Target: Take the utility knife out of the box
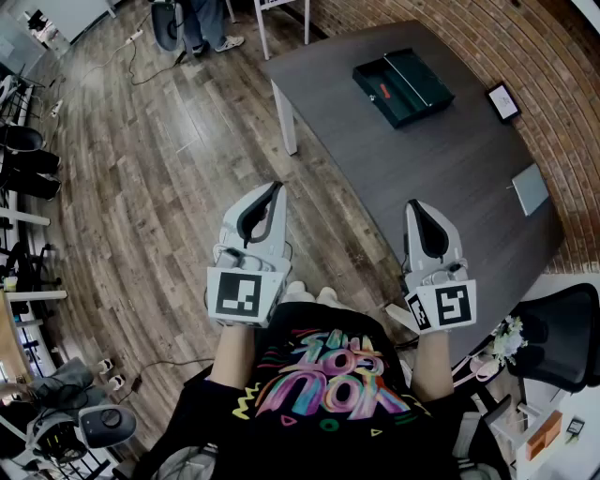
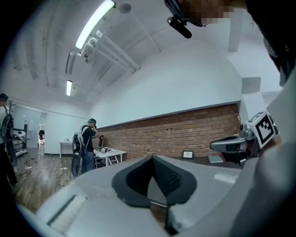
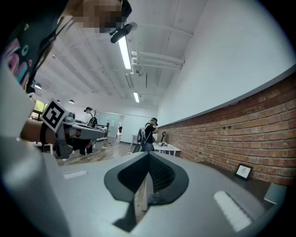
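The left gripper (image 1: 278,190) and right gripper (image 1: 413,206) are held clenched and empty. The utility knife (image 1: 380,93) is seen in the box (image 1: 424,110) far ahead on the table (image 1: 450,178), nearer the right gripper. Its long axis cannot be told.

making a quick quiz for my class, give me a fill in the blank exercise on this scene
1. The green box lies open on the dark ____.
2. The left gripper hangs over the ____ floor.
3. The wall behind the box is made of ____.
4. The left gripper and the right gripper both have their jaws ____, holding nothing.

Missing words: table; wooden; brick; shut
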